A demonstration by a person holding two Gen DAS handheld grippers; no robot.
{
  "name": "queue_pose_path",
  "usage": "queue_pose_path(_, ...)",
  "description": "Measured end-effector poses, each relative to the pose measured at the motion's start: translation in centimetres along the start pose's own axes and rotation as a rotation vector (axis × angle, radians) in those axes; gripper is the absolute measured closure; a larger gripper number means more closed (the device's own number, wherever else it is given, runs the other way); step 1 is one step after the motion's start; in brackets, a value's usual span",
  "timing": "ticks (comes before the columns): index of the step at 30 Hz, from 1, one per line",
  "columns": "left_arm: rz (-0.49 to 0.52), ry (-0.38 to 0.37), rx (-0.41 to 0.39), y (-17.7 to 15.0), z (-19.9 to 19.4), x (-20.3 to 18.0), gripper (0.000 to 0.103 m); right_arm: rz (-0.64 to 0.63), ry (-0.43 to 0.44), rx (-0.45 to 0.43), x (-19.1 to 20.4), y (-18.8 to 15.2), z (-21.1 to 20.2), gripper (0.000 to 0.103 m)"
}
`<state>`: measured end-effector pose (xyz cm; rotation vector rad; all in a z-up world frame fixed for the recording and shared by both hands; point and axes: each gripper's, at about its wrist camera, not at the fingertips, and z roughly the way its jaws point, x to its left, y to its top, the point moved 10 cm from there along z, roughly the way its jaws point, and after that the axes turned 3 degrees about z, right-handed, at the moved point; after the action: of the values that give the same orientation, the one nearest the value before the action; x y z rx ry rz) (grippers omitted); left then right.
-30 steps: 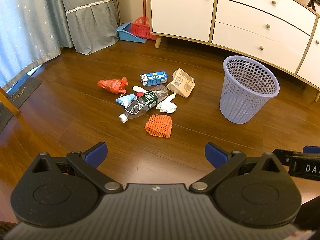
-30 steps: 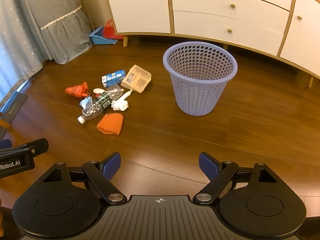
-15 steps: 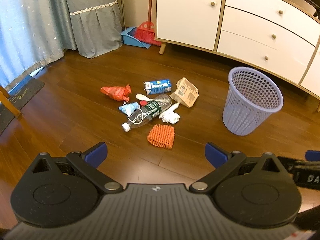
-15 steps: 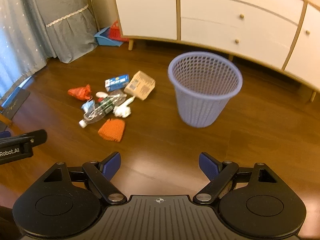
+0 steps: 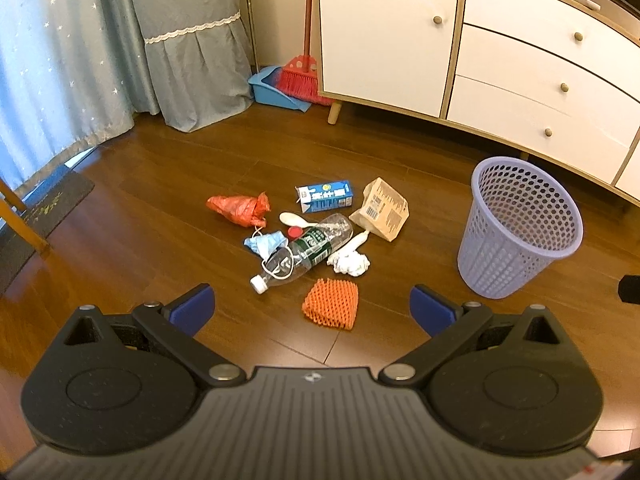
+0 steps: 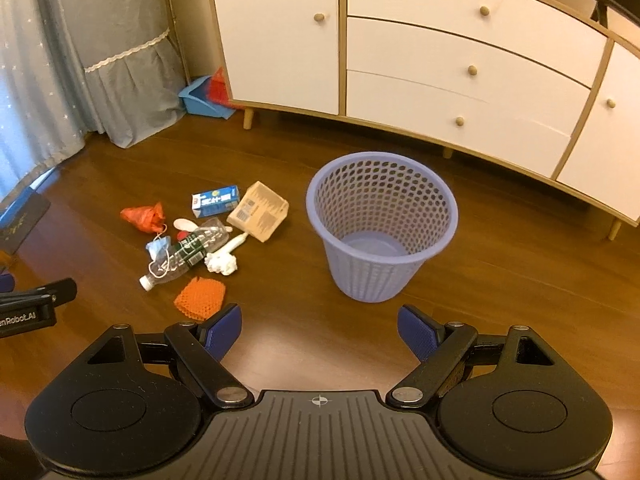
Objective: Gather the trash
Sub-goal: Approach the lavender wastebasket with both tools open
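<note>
A heap of trash lies on the wooden floor: a clear plastic bottle point(image 5: 304, 252) point(image 6: 188, 254), an orange foam net point(image 5: 331, 309) point(image 6: 200, 298), crumpled white tissue point(image 5: 349, 262) point(image 6: 221, 263), a brown cardboard box point(image 5: 382, 209) point(image 6: 260, 211), a blue carton point(image 5: 324, 197) point(image 6: 215, 201), a red bag point(image 5: 240, 209) point(image 6: 144, 218) and a blue face mask point(image 5: 265, 242). A purple mesh basket point(image 5: 516, 236) point(image 6: 380, 256) stands upright to its right. My left gripper point(image 5: 312, 309) is open, held above the floor short of the heap. My right gripper point(image 6: 319, 332) is open in front of the basket.
A white sideboard point(image 6: 460, 68) on wooden legs runs along the back wall. A red broom point(image 5: 302, 76) and blue dustpan point(image 5: 268, 90) lean in the corner beside grey curtains point(image 5: 192, 48). A dark mat point(image 5: 44, 210) and a wooden leg point(image 5: 24, 220) are at the left.
Both grippers have pulled back and tilted upward, so the heap and the basket sit lower and smaller in view and more of the sideboard shows. Nothing on the floor has moved.
</note>
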<state>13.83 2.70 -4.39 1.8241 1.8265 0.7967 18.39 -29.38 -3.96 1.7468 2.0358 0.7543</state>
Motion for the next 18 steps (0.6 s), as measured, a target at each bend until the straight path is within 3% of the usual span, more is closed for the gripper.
queue_pose_path(10,0.017,0.004,-0.006,1.4,1.3,-0.8,0.001,0.018,0.069,0.053,-2.2,2.8,0.8,0.020)
queue_pose_path(18,0.033,0.026,0.010,1.6,4.2,-1.2,0.001,0.072,0.077,0.073,-6.4,3.8,4.8,0.020)
